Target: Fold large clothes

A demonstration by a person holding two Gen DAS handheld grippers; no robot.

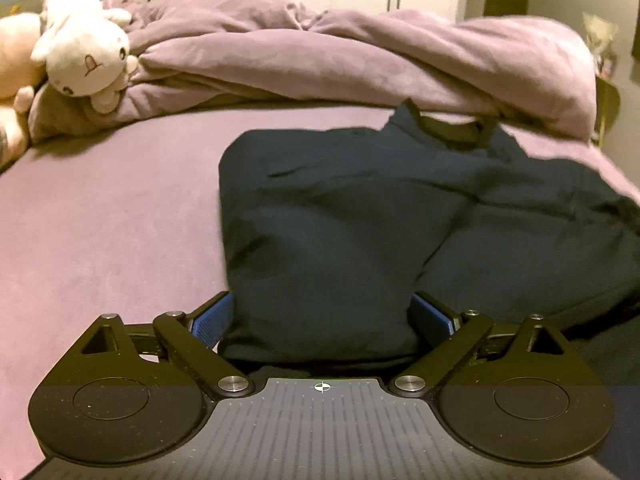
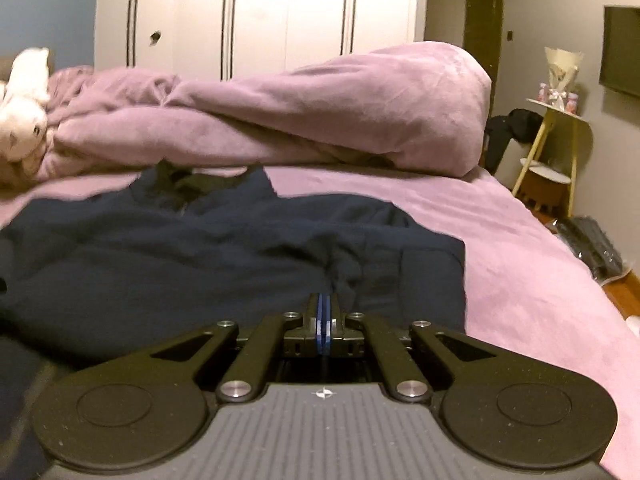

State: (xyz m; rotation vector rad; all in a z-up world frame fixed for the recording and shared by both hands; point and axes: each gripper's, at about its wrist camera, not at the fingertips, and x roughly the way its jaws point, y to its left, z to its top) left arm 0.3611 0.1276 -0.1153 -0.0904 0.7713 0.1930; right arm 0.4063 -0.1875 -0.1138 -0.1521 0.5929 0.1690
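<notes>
A dark navy garment [image 1: 360,216] lies spread on a bed [image 1: 100,220] covered with a mauve sheet. It sits toward the near side of the mattress, wrinkled, with one straight folded edge along its left side in the left wrist view. Its collar end points away toward a rumpled mauve duvet [image 1: 340,48] heaped across the far side of the bed.

The left gripper [image 1: 322,320] has its jaws spread wide. A thick folded bunch of the near end of the garment sits between the two blue pads [image 1: 210,322]. The cloth fills the gap and reaches both pads, though it is not clear whether they press on it.

In the right wrist view, the right gripper [image 2: 323,314] has its jaws pressed together, the blue pads meeting in a thin line. Its tip sits low over the garment's [image 2: 200,264] near right part, where the cloth puckers into a small ridge just ahead of the tip. Whether any cloth is caught between the pads cannot be told.

A white plush toy [image 1: 86,56] rests against the duvet at the far left. White wardrobe doors [image 2: 260,16] stand behind the bed. A small yellow side table [image 2: 560,120] stands by the wall at the right.
</notes>
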